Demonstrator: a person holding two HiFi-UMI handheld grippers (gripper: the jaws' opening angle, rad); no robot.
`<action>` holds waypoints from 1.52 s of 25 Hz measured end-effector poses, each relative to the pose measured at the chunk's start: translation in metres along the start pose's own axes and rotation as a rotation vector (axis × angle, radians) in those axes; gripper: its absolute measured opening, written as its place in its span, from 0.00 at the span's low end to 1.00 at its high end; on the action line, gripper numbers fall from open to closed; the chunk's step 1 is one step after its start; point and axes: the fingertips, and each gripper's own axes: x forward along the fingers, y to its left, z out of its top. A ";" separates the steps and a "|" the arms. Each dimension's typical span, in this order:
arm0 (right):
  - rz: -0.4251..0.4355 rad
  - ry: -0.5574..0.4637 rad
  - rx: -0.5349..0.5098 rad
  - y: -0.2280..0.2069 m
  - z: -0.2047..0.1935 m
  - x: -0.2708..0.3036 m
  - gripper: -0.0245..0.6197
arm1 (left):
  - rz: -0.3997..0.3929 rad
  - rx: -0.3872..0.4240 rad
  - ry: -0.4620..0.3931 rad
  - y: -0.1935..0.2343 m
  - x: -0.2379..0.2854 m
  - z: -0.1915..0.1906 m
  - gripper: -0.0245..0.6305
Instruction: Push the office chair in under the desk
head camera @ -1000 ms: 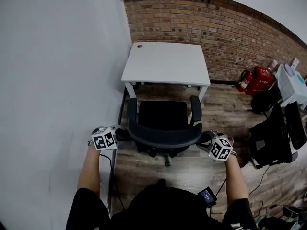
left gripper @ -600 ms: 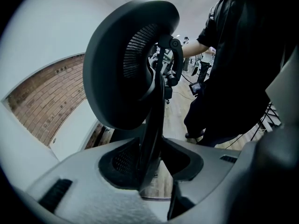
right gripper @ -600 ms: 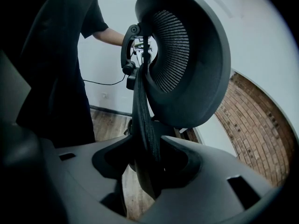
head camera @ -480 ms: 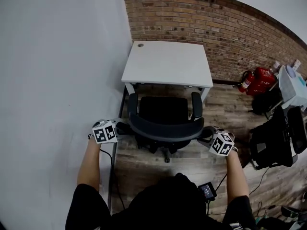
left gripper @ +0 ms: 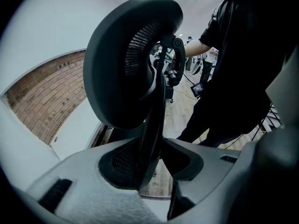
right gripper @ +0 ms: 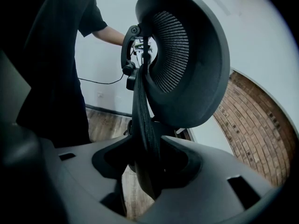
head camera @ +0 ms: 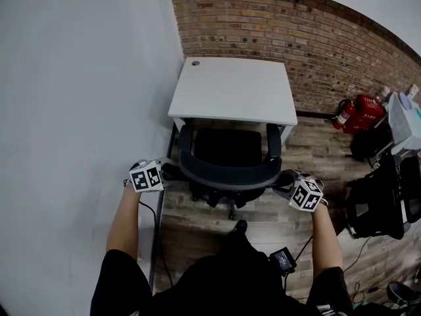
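Office chair (head camera: 227,151) sits right at the desk (head camera: 230,87) front edge, skew risk.
L gripper (head camera: 172,172) & R gripper (head camera: 283,180) each pinch the backrest (head camera: 227,180) rim. If I push unevenly (casters prob. swivel freely), an armrest (head camera: 273,140) could snag the desk frame.

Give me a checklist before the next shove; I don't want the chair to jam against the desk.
1. Left claw gripping the backrest edge: ok, shut on it.
2. Right claw gripping the opposite edge: ok, shut on it.
3. Office chair lined up with the desk: ok, roughly centred on it.
4. Armrests low enough to pass under the desk: cannot tell.
5. Chair fully under: not ok, most of it lies in front of the desk.
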 end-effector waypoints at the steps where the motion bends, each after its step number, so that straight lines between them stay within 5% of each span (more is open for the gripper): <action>1: 0.002 0.000 0.001 -0.005 -0.001 0.002 0.32 | -0.003 0.000 0.002 0.007 0.001 0.001 0.27; 38: 0.001 -0.027 -0.020 -0.222 -0.050 0.067 0.33 | 0.017 -0.033 0.018 0.227 0.048 0.013 0.28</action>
